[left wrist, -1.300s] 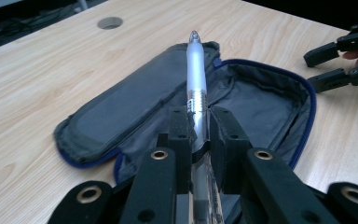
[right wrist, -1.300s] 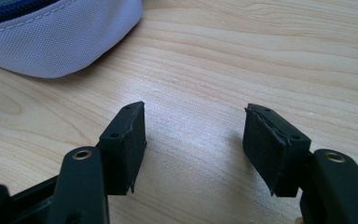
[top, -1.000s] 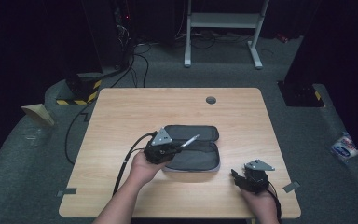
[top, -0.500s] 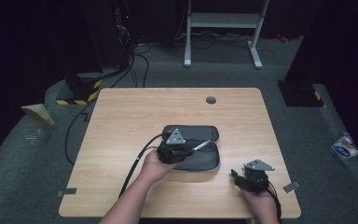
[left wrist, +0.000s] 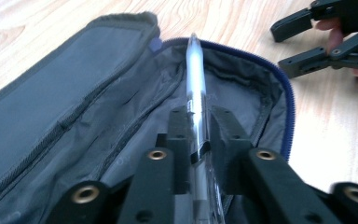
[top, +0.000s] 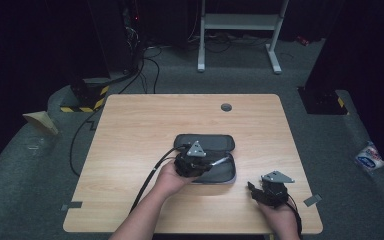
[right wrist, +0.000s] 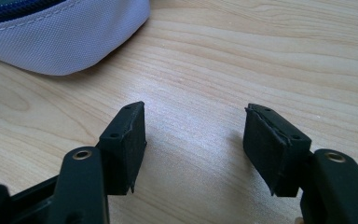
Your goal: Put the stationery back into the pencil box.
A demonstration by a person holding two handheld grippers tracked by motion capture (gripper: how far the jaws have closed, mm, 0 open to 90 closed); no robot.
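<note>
1. My left forearm enters the high view from the bottom and runs up and to the right; my left hand (top: 169,176) sits at the near edge of the pencil case, wrapped round the back of the left gripper (top: 206,162).
2. The left gripper points to the right over the case interior. Its jaws are narrow, clamped on a clear pen (left wrist: 196,88) at about mid-barrel. In the left gripper view the pen runs straight out between the pads, its far end over the zip edge.
3. The pen hangs above the open lining. Whether its tip touches the fabric I cannot tell; the angle is too flat.
4. The pencil case (top: 219,171) lies open near the table centre, slightly to the near side: grey fabric, blue zip, flap folded back on the far side.
5. My right hand (top: 280,218) is at the near right corner of the table, well apart from the case. The right gripper (right wrist: 193,142) is low over bare wood, jaws wide, nothing between them. A rounded corner of the case shows at upper left in the right gripper view.
6. Table (top: 130,130): light wood grain, with a round grommet (top: 226,107) near the far edge.
7. Room: dark, grey carpet, a white frame stand (top: 240,30) beyond the table, yellow-black striped tape (top: 82,102) on the floor far left, a white packet (top: 369,156) on the floor at right.
</note>
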